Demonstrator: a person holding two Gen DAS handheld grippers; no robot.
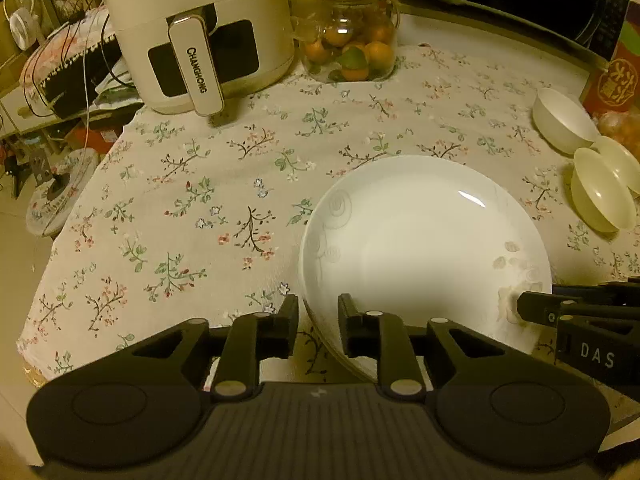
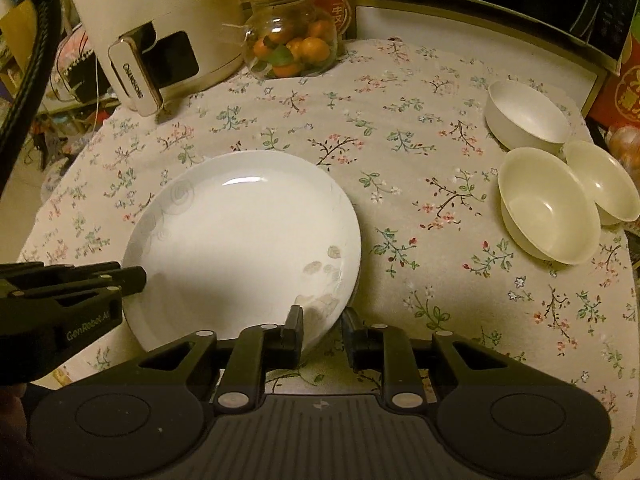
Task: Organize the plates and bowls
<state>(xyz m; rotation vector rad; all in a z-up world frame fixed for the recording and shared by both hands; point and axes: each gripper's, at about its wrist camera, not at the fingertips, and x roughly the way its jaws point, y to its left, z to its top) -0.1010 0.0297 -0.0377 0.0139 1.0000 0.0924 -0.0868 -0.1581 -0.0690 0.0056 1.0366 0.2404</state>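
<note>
Plate: we see the white plate [image 1: 424, 248] lying on the floral cloth of the counter [image 1: 200, 184], near its front edge. A second rim peeks out beneath it at the near side, so we judge it tops a small stack.
Left tool: the left tool [image 1: 318, 320] straddles the plate's near-left rim, jaws narrowly spread. We see a gap on either side of the rim and read it as not pinching.
Right tool: the right tool [image 2: 322, 330] straddles the near-right rim the same way, one finger over the plate and one outside. Whether the pads press the rim, we cannot tell.
Why two tools: we judge opposite rim holds keep a wide plate level.
Bowls: three bowls sit well apart to the right, a white bowl [image 2: 528, 114] behind, a cream bowl [image 2: 550, 210] touching a smaller cream bowl [image 2: 604, 182].
Open room: bare cloth lies between plate and bowls.
Edges: the air fryer [image 1: 196, 28] and glass jar [image 1: 348, 40] close off the back. The counter drops away at left.
</note>
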